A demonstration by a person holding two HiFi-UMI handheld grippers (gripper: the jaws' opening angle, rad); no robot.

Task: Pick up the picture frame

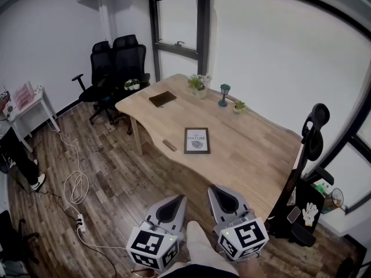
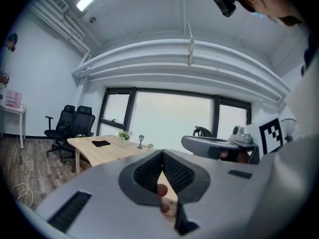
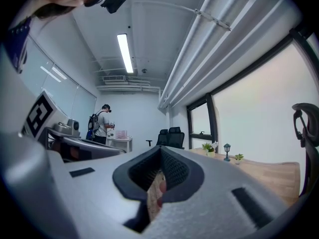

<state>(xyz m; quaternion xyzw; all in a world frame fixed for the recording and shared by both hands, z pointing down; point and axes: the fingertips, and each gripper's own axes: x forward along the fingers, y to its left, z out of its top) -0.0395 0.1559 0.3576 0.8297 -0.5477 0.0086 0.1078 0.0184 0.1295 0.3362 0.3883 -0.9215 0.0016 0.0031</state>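
the picture frame (image 1: pixel 196 141) lies flat near the middle of the table (image 1: pixel 255 155), well apart from both claws, which hang low in front of the table's near edge. the left claw (image 1: pixel 178 199) and the right claw (image 1: pixel 215 189) are both pinched fully closed with nothing in them, so the step in hand looks like the approach. to do it well, i'd open one claw before it reaches the frame, come in low over the near edge, and take the frame by one side rim, since a flat frame gives little to grip from above. the small brown block (image 1: pixel 169 145) just left of it is best left alone. only the head view shows the frame; in both gripper views the claw's own body covers that part of the table. the left gripper view shows the far end with a plant (image 2: pixel 122 135) and a dark pad (image 2: pixel 101 143), while the right gripper view shows a person (image 3: pixel 102 121) standing at a side table (image 3: pixel 119 141).
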